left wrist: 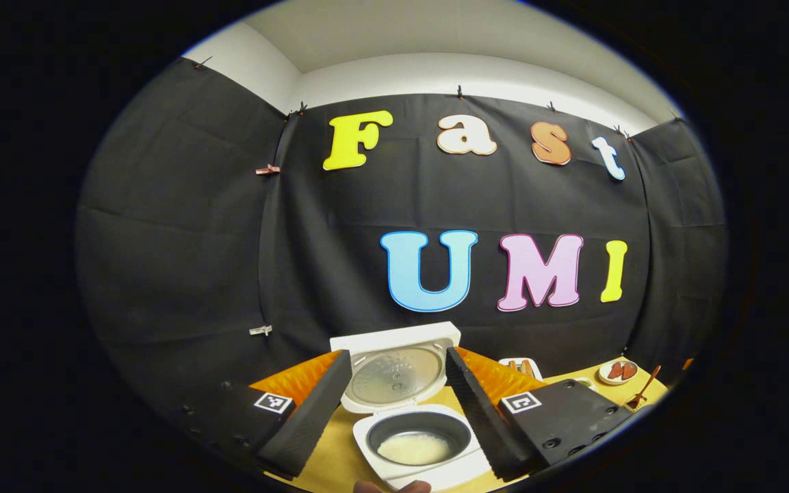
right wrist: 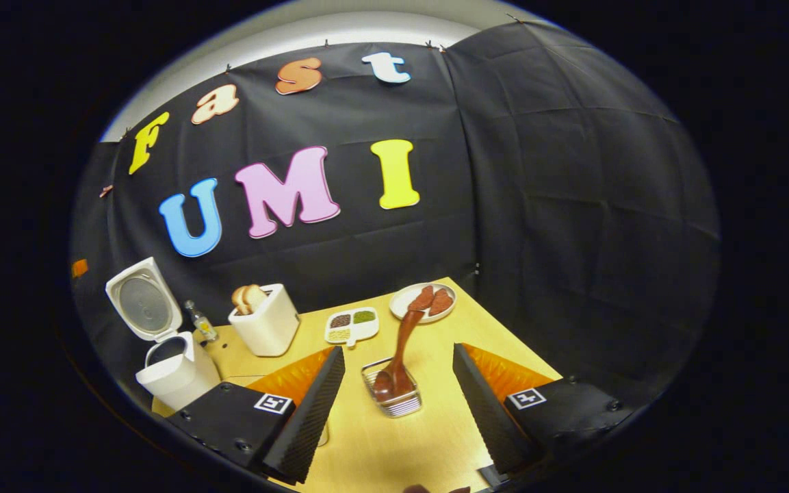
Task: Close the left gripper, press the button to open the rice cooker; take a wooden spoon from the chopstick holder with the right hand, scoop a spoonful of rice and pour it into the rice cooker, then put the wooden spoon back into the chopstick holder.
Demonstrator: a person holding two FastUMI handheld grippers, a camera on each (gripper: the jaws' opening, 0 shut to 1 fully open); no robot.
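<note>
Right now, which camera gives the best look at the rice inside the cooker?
The left gripper view: it looks down into the open rice cooker, showing the white rice in its dark pot. The right gripper view shows the cooker from the side, lid up, its inside hidden.

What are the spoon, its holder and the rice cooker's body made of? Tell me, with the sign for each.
Wooden spoon: looks like wood, reddish brown with a smooth, faintly glossy finish.
Chopstick holder: seems to be metal wire, judging by its thin, shiny, silvery bars.
Rice cooker: the body appears to be white plastic, plain and matte; its inner pot is dark, probably coated metal, though that is uncertain.
</note>
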